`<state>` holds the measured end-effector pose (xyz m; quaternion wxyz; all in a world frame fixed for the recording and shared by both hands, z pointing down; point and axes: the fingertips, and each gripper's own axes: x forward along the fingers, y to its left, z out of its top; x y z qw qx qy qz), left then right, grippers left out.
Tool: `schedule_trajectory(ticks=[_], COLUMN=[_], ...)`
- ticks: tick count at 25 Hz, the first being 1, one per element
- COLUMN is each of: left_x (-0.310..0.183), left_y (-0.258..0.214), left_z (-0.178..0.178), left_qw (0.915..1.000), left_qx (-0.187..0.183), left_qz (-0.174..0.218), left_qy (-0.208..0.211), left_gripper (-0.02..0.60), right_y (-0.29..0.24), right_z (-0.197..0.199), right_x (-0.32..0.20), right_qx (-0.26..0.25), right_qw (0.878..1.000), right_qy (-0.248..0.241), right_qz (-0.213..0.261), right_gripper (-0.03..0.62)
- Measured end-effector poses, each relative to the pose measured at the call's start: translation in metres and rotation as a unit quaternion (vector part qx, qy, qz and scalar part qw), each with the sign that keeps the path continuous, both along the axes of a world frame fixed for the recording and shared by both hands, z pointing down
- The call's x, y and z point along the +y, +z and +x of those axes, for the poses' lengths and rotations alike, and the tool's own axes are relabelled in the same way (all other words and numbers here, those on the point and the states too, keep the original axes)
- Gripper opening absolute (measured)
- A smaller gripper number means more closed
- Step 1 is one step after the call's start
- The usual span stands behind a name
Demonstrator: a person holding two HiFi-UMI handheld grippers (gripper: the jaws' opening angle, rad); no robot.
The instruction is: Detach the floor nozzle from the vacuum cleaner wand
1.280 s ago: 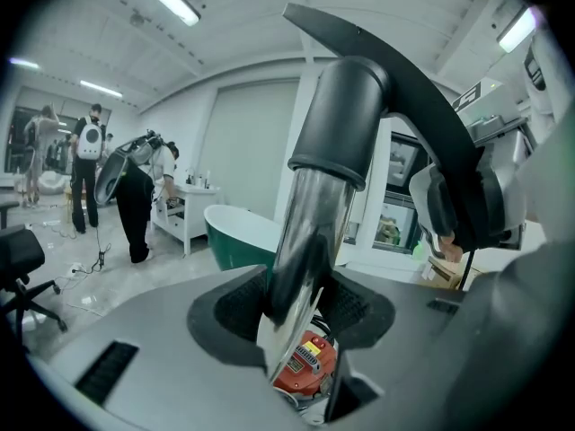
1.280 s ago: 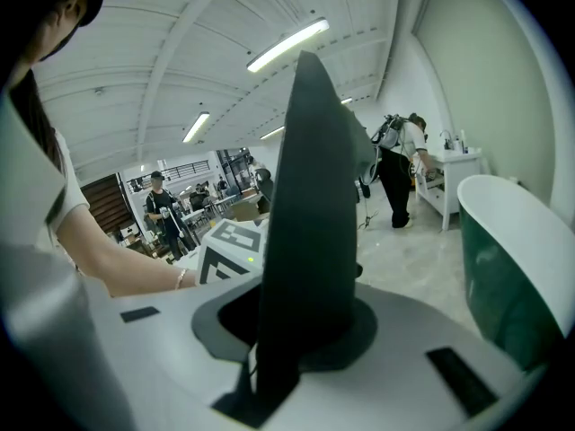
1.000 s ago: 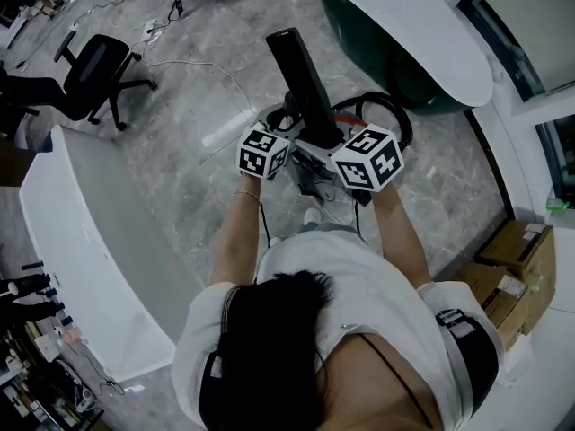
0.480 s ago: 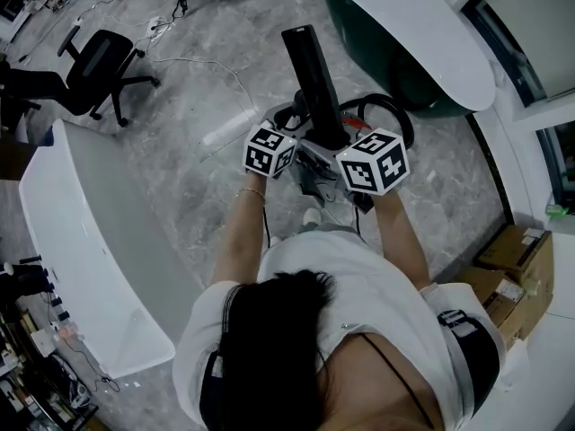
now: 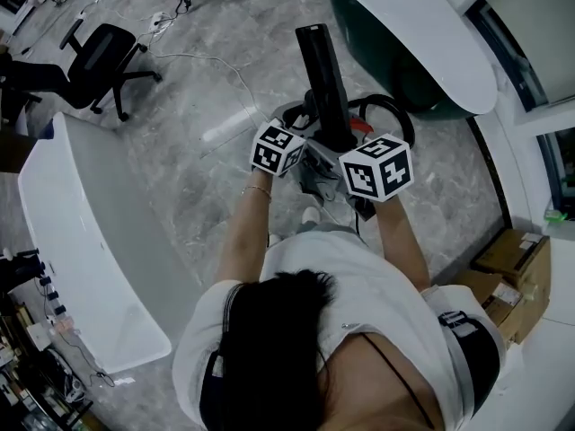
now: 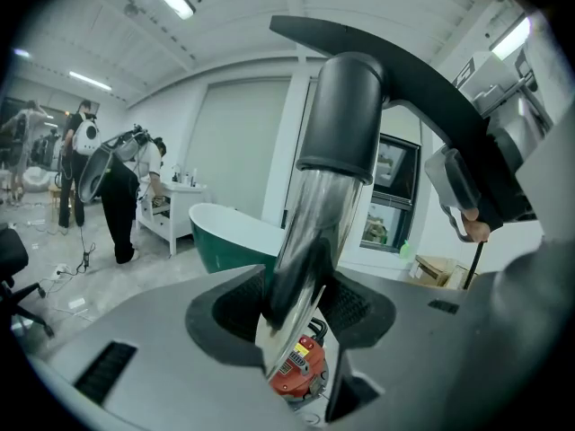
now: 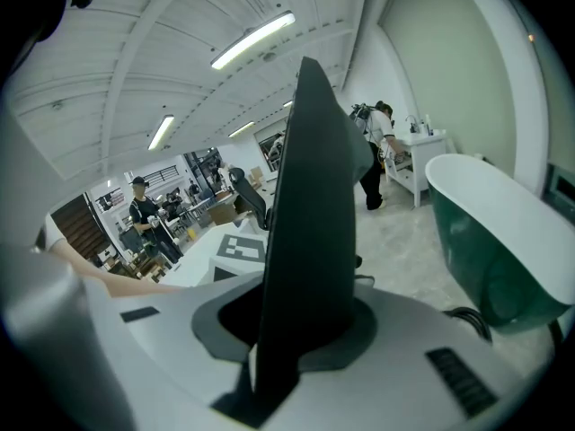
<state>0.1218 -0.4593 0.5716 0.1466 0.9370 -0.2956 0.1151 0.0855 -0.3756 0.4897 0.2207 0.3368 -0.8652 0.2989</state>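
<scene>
Wand (image 6: 310,232) of bright chrome runs up between the jaws of the left claw (image 6: 292,308), whose ribbed pads (image 6: 358,305) are closed partway and press on it from both sides. Above this claw, the wand's upper end goes into a black sleeve (image 6: 346,115), and from there the floor nozzle (image 5: 323,74) spreads out overhead, still joined to the wand. Below the left claw, past the wand's lower end, sits the red vacuum body (image 6: 299,366) on the grey floor (image 5: 198,187).

The right claw (image 7: 296,321) has its jaws drawn in close and clamped on the flat black nozzle, which fills the gap between them and rises straight up out of the grip (seen edge-on there, it is a dark blade against the ceiling lights). Just to the left of the right claw, the left claw's marker cube (image 7: 238,248) shows behind the nozzle.

From the head view, the two claws sit side by side, close together, with the nozzle reaching away beyond them. A black hose (image 5: 395,115) loops just to the right of the right claw. Farther off on that same side is a green bathtub (image 7: 494,241). Well off to the left of the left claw is an office chair (image 5: 99,57).
</scene>
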Motion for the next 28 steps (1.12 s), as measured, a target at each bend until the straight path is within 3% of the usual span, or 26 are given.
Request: schedule_trajectory(ticks=[4, 8, 11, 24, 28], left_x=[-0.004, -0.019, -0.019, -0.012, -0.01], left_y=[0.0, 0.001, 0.002, 0.0, -0.003], left_z=[-0.002, -0.027, -0.039, -0.039, -0.044], left_qw=[0.9999, 0.9986, 0.9982, 0.9973, 0.9946], left_qx=[0.005, 0.016, 0.017, 0.03, 0.056], left_qz=[0.0, -0.015, -0.021, -0.037, -0.054], left_qy=[-0.011, -0.048, -0.054, -0.055, -0.069], left_gripper=[0.172, 0.172, 0.172, 0.175, 0.219], right_y=[-0.009, -0.069, -0.094, -0.097, -0.097], right_z=[-0.004, -0.011, -0.012, -0.02, -0.019], right_x=[-0.001, -0.009, -0.011, -0.004, -0.002], right_qx=[-0.021, -0.061, -0.067, -0.072, -0.064], right_qw=[1.0, 0.995, 0.991, 0.99, 0.99], right_qy=[0.022, -0.006, -0.013, -0.011, -0.008], right_qz=[0.0, 0.085, 0.116, 0.12, 0.127], right_gripper=[0.084, 0.083, 0.083, 0.083, 0.083])
